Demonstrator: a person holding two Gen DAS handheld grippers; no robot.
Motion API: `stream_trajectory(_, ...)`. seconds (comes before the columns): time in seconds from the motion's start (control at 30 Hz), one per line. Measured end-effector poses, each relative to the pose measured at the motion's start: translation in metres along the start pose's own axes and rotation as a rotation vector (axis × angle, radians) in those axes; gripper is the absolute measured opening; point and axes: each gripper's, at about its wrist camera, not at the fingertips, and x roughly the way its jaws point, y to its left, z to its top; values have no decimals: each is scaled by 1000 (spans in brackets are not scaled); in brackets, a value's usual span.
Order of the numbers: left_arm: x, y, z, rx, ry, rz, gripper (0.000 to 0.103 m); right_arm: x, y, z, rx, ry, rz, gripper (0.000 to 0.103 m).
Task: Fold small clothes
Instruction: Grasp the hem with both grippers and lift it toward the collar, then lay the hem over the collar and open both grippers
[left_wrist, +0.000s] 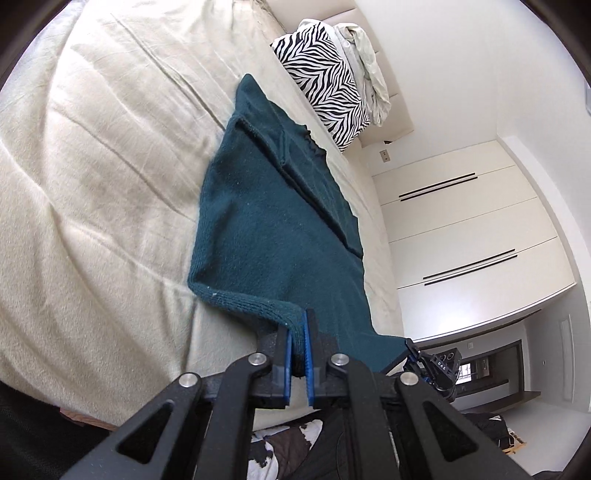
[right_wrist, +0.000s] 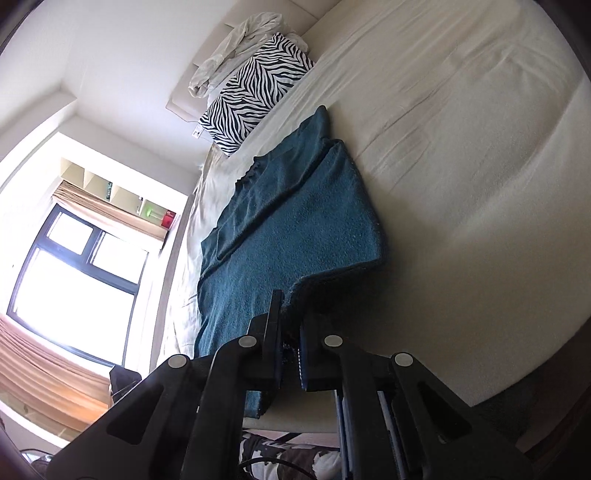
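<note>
I've got the teal sweater lying on the bed, long axis running from my grippers away toward the zebra pillow at the headboard end; far end tapers to a narrow point just short of that pillow; near hem is lifted off the sheet, rest lies flat. Left gripper: jaws pinched nearly together on the near hem corner, ribbed edge caught between the blue pads, cloth draping down to the left of it. Right gripper: jaws likewise clamped tight on the opposite near corner of the sweater, knit bunched between the fingers; hem sags between the two grips. In the left wrist view the other gripper shows at the sweater's right near corner. Look of it: dark teal knit, fuzzy texture, ribbed hem; a sleeve folded in over the body leaves a diagonal ridge down the middle; right side edge rolled over thick in the right wrist view. Bed sheet cream and wrinkled; crumpled pale cloth behind the pillow.
</note>
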Motion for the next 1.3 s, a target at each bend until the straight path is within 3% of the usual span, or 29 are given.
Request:
stream_trajectory(0.23, 2, -11, 48, -30, -79, -62, 6, 18, 21, 57, 6, -105, 27, 6)
stream_trajectory(0.5, 18, -21, 103, -35, -122, -89, 6, 53, 38, 109, -35, -179, -15, 6)
stream_trajectory(0.77, 49, -26, 156, -21, -138, -74, 6, 107, 57, 155, -88, -192, -70, 6)
stream_trajectory(1.03, 81, -15, 211, -43, -158, -51, 6, 169, 58, 206, -57, -193, -92, 6)
stream_trajectory(1.3, 128, 4, 269, -57, -167, 17, 6, 248, 52, 254, -44, -185, -167, 6)
